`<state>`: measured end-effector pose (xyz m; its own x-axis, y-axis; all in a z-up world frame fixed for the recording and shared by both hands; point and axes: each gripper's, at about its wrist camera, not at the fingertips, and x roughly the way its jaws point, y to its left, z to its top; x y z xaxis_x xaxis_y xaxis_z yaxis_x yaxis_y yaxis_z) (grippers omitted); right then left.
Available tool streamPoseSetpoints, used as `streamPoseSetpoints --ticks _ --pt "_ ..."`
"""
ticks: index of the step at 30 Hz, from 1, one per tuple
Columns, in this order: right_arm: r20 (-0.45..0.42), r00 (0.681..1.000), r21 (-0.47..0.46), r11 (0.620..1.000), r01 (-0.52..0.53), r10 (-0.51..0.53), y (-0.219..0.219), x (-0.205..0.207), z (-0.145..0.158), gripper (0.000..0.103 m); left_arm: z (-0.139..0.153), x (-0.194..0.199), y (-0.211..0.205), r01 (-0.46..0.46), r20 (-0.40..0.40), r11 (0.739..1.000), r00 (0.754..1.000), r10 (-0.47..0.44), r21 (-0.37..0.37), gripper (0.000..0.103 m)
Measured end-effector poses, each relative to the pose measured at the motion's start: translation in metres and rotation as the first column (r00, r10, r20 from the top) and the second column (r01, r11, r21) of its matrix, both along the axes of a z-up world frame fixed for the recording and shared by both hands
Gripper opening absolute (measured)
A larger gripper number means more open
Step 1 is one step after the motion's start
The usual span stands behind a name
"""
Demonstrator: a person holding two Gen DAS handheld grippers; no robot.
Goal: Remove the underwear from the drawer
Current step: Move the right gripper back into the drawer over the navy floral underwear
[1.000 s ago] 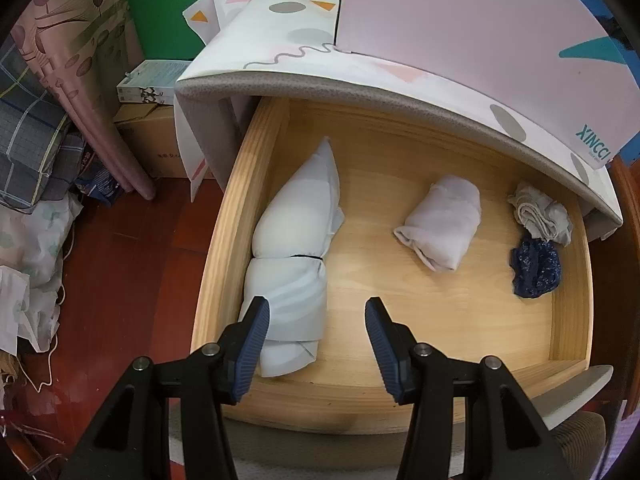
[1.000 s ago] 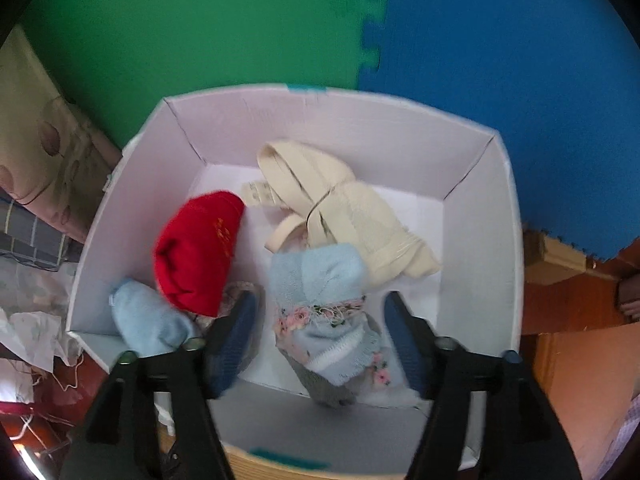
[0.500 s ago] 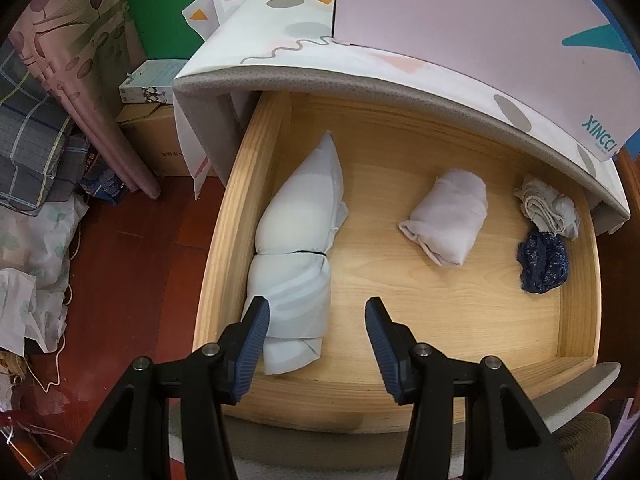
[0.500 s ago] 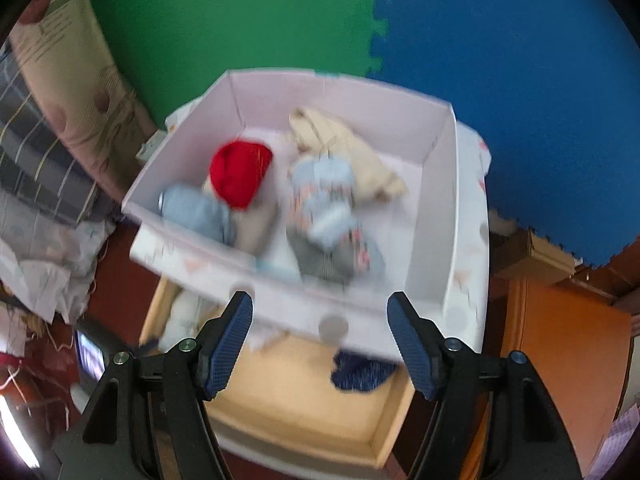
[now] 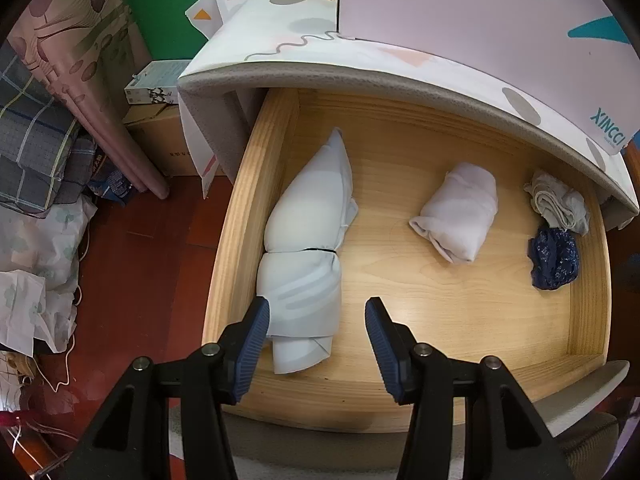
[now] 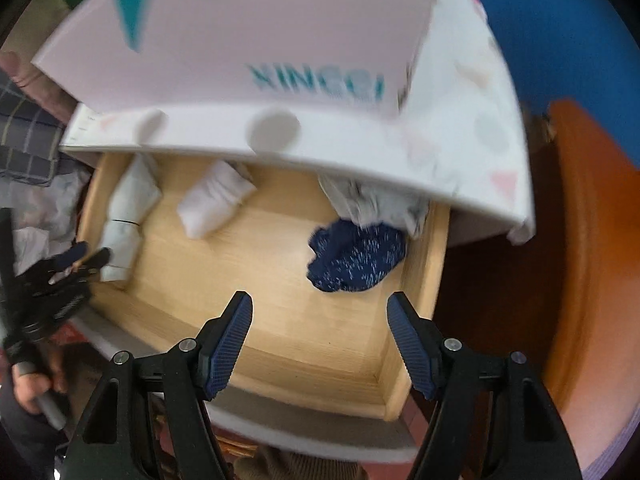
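Note:
The wooden drawer (image 5: pixel 226 276) (image 6: pixel 436 248) stands pulled out. Inside it lie a long white bundle (image 5: pixel 308 240) (image 6: pixel 128 208) along the left wall, a pale rolled cloth (image 5: pixel 460 212) (image 6: pixel 214 200) in the middle, a crumpled grey cloth (image 5: pixel 560 204) (image 6: pixel 372 204) at the back right, and dark blue patterned underwear (image 5: pixel 554 258) (image 6: pixel 356 256) just in front of it. My left gripper (image 5: pixel 318 312) (image 6: pixel 80 256) hangs open over the front left, above the bundle's near end. My right gripper (image 6: pixel 319 300) is open and empty above the drawer floor, just short of the blue underwear.
A white box (image 5: pixel 460 12) (image 6: pixel 260 20) printed XINCCI stands on the patterned cabinet top (image 5: pixel 280 20) overhanging the drawer's back. Cardboard boxes (image 5: pixel 160 136) and piled fabric (image 5: pixel 36 152) lie on the red floor to the left. Orange wooden furniture (image 6: pixel 580 240) stands to the right.
My right gripper has come away from above the white box of clothes and dropped over the drawer, near the blue underwear. The left gripper has stayed put.

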<state>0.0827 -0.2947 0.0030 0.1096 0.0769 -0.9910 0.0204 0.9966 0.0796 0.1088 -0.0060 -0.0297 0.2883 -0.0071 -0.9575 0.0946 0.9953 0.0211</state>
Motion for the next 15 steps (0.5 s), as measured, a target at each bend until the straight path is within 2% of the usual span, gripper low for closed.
streamPoseSetpoints --ticks 4,15 --pt "-0.035 0.999 -0.009 1.000 0.026 -0.026 -0.005 0.007 -0.034 0.065 0.000 0.000 0.000 -0.001 -0.001 1.000 1.000 0.001 -0.004 0.051" --pt "-0.043 0.998 -0.048 0.998 0.042 -0.044 -0.010 0.032 -0.078 0.063 -0.001 0.000 0.001 0.003 -0.007 1.000 1.000 -0.003 -0.008 0.051"
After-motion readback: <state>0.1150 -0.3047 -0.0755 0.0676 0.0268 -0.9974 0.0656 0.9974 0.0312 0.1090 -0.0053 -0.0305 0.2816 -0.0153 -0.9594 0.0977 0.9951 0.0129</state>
